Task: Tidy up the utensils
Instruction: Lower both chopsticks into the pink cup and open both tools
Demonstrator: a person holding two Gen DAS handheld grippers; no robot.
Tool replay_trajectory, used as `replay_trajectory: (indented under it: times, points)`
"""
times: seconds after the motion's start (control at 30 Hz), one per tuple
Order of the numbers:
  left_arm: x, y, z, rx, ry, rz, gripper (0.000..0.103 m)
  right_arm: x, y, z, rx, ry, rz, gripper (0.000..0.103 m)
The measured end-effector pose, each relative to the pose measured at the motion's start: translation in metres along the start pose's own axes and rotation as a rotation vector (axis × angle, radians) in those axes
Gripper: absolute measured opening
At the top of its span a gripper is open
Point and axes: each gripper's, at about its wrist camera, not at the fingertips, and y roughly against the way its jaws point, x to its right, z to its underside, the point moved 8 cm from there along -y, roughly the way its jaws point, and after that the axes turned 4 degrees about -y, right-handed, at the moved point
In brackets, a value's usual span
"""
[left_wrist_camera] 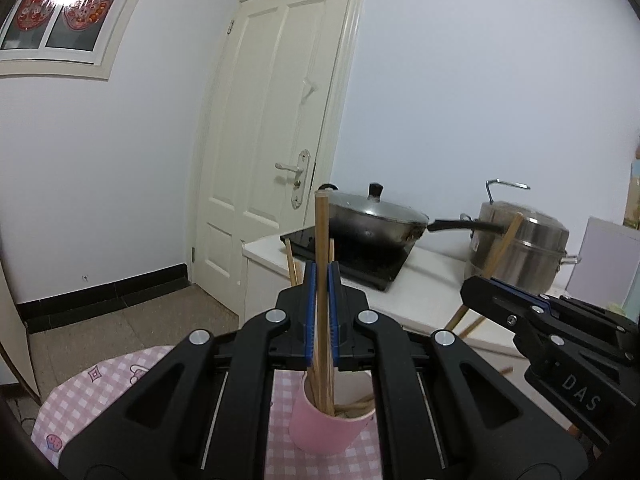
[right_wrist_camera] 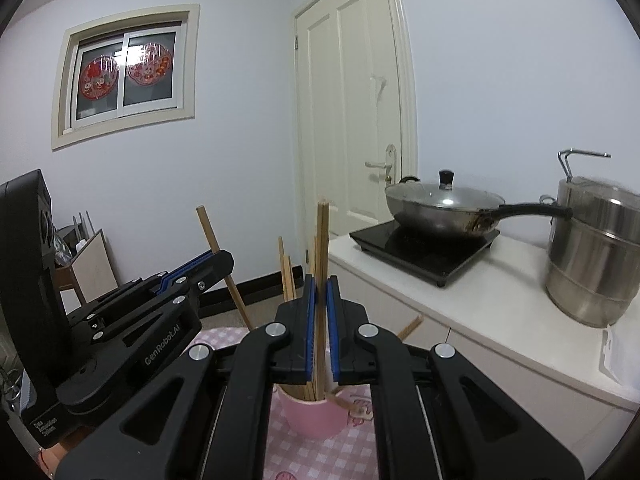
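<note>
A pink cup (left_wrist_camera: 332,428) (right_wrist_camera: 312,416) stands on the pink checked tablecloth (left_wrist_camera: 100,392) with several wooden chopsticks in it. My left gripper (left_wrist_camera: 321,270) is shut on one upright chopstick (left_wrist_camera: 321,232) above the cup. In the right wrist view the left gripper (right_wrist_camera: 224,258) shows at the left, and its chopstick (right_wrist_camera: 212,236) slants down left of the cup. My right gripper (right_wrist_camera: 320,282) is shut on a pair of chopsticks (right_wrist_camera: 322,236) over the cup. Seen from the left wrist, the right gripper (left_wrist_camera: 470,286) is at the right, and the lower ends of its chopsticks (left_wrist_camera: 502,248) hang clear of the cup.
A white counter (right_wrist_camera: 500,312) behind the table carries a black induction hob (right_wrist_camera: 424,248), a lidded wok (right_wrist_camera: 440,208) and a tall steel steamer pot (right_wrist_camera: 592,256). A closed cream door (left_wrist_camera: 272,140) stands behind. One chopstick (right_wrist_camera: 410,326) leans out of the cup to the right.
</note>
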Motion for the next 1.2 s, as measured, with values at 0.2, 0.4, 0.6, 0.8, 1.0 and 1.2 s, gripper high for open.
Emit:
replay_trajectory:
  times: [0.2,0.4,0.6,0.8,1.0,1.2]
  points:
    - [0.004,0.003,0.012,-0.025,-0.019,0.01,0.006,0.002,0.001,0.015,-0.029,-0.013,-0.001,0.005]
    - [0.005,0.005,0.018,-0.034,-0.031,-0.003,0.007,0.004,-0.001,0.023,-0.052,-0.015,0.012,0.005]
    - [0.006,0.003,0.029,-0.078,-0.044,-0.008,0.008,0.002,-0.006,0.034,-0.089,-0.01,0.013,0.005]
    - [0.007,0.007,0.036,-0.111,-0.06,-0.007,0.01,0.004,-0.01,0.044,-0.119,-0.015,0.021,0.005]
    - [0.005,0.026,0.03,-0.056,-0.076,-0.042,0.065,0.004,0.0,0.042,-0.105,-0.028,0.023,0.014]
    - [0.007,0.047,0.02,-0.043,-0.09,-0.044,0.065,0.004,0.018,0.04,-0.081,-0.043,0.02,0.025]
